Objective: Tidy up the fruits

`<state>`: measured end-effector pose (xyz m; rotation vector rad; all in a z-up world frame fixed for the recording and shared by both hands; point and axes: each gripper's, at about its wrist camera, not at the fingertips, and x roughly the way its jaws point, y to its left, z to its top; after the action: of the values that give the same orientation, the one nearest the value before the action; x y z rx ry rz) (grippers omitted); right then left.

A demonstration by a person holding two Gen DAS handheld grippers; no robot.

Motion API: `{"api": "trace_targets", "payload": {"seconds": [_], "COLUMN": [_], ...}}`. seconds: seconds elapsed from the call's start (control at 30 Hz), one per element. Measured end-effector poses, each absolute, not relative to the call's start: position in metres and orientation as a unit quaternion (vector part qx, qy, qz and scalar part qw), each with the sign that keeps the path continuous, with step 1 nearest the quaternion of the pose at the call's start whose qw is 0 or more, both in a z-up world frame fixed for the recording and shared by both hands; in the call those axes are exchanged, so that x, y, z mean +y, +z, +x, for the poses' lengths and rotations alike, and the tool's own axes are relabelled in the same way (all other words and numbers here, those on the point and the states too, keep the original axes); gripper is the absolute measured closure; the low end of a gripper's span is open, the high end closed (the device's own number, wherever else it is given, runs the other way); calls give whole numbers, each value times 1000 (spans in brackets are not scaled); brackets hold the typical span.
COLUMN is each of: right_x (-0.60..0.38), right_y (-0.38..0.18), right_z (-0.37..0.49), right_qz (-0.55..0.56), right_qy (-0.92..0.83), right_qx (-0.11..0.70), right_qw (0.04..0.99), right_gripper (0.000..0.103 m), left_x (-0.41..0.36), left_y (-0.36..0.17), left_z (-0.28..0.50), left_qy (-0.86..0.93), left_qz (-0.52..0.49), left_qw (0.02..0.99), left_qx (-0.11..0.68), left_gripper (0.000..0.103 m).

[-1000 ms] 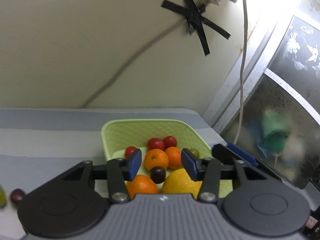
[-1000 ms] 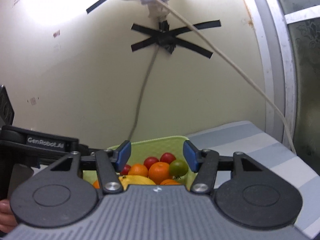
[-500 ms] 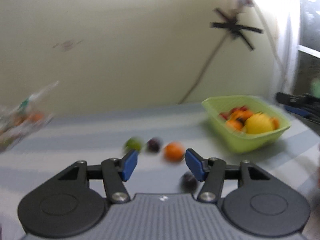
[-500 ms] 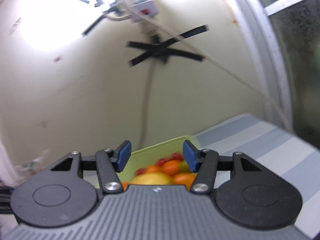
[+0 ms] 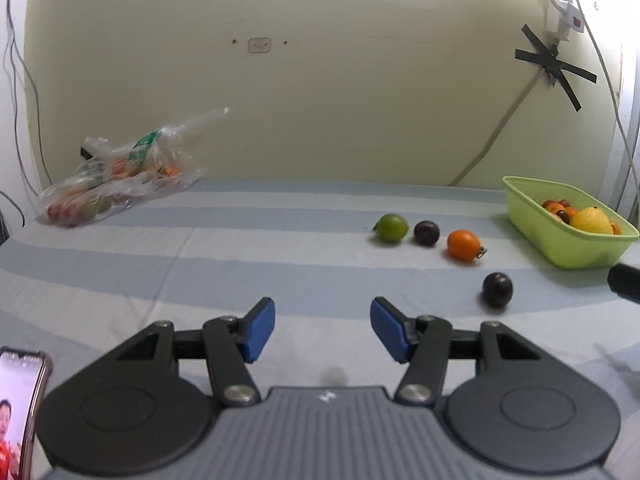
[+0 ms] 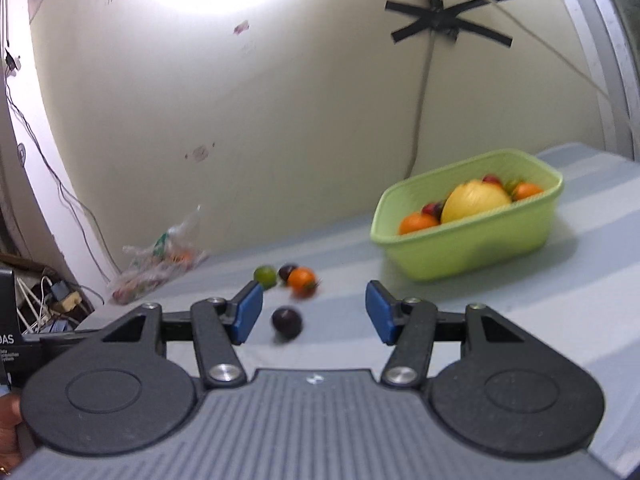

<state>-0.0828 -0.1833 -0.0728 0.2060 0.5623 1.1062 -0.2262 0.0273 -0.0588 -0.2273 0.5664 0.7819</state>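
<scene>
Surface: grey-and-white striped cloth [image 5: 280,240] against a cream wall.
Basket: light green plastic basket [image 6: 472,248] at the cloth's right end, holding a yellow citrus [image 6: 476,200] and oranges.
Loose fruit: round green lime [image 5: 391,228], dark purple plum [image 5: 426,233] and orange tomato [image 5: 463,244] in a row; second dark plum [image 5: 497,288] nearer, apart.
Left gripper [image 5: 322,334]: jaws apart, nothing between them.
Right gripper [image 6: 314,317]: jaws apart, empty; the near plum lies beyond them.
Background: clear plastic bag of produce [image 5: 116,178], far left.

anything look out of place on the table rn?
Yes: four fruits lie loose on the striped cloth outside the green basket: a lime, two dark plums and an orange tomato. A plastic bag of produce slumps by the wall.
</scene>
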Motion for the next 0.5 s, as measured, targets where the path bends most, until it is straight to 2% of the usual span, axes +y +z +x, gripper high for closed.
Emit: {"api": "trace_targets", "payload": {"seconds": [0.17, 0.27, 0.5], "right_x": [-183, -190, -198], "right_y": [-89, -86, -88], "right_z": [-93, -100, -97], "right_qz": [82, 85, 117], "right_qy": [499, 499, 479], "right_qx": [278, 250, 244], "right_qw": [817, 825, 835], "right_gripper": [44, 44, 44], "left_x": [27, 24, 22], "left_y": [-65, -68, -76], "left_z": [-237, -240, -244], "left_qy": [378, 378, 382], "left_qz": [-107, -101, -89], "left_qw": [879, 881, 883], "left_qx": [268, 266, 257], "left_gripper": [49, 49, 49]}}
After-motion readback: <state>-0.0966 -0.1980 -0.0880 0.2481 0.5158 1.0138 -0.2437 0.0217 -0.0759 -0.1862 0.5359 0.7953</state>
